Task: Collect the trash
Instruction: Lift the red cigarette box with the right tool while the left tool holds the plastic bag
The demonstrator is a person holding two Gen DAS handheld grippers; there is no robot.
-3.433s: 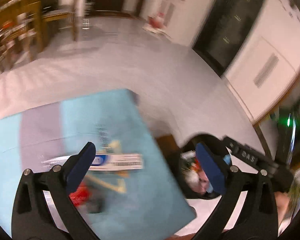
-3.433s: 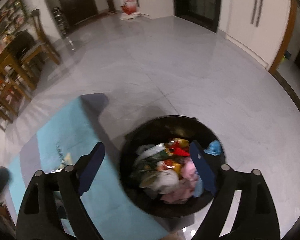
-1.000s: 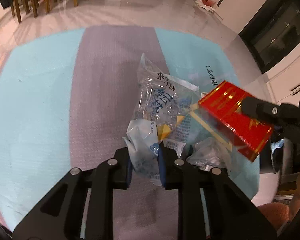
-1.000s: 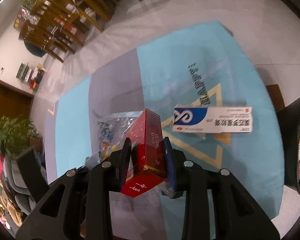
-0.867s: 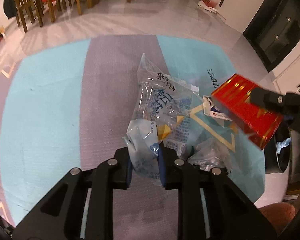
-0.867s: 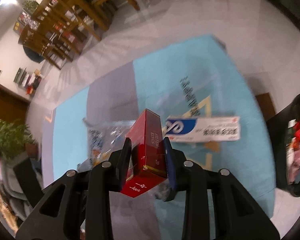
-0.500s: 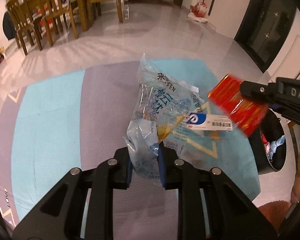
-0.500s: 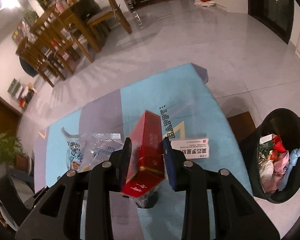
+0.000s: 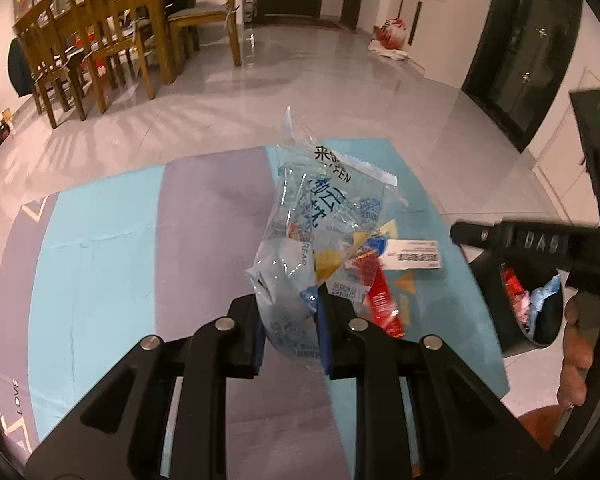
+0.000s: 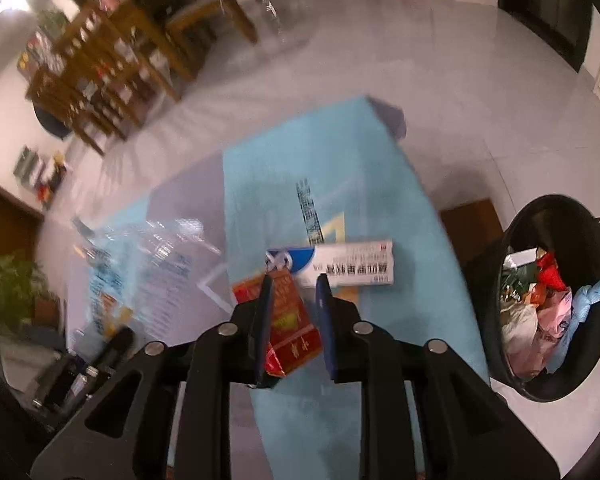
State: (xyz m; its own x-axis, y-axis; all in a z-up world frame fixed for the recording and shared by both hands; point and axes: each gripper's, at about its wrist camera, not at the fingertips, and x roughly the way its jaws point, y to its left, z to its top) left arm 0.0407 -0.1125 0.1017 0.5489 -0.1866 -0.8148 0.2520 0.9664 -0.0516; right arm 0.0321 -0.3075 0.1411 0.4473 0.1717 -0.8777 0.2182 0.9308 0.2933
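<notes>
At lower centre of the left wrist view, the left tongs (image 9: 290,320) clamp a crumpled clear plastic wrapper with blue print (image 9: 316,232), its long axis running up the frame. The right tongs (image 10: 294,320) pinch a glossy red cardboard box (image 10: 290,328), long axis along the fingers. A white-and-blue carton (image 10: 340,266) lies crosswise on the blue-and-grey mat (image 10: 340,184); the round black trash bin (image 10: 556,388) sits at right.

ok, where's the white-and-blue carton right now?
The long white-and-blue cardboard carton lies flat on the blue-and-grey mat, just past the right hand-held gripper, left of the black trash bin.
</notes>
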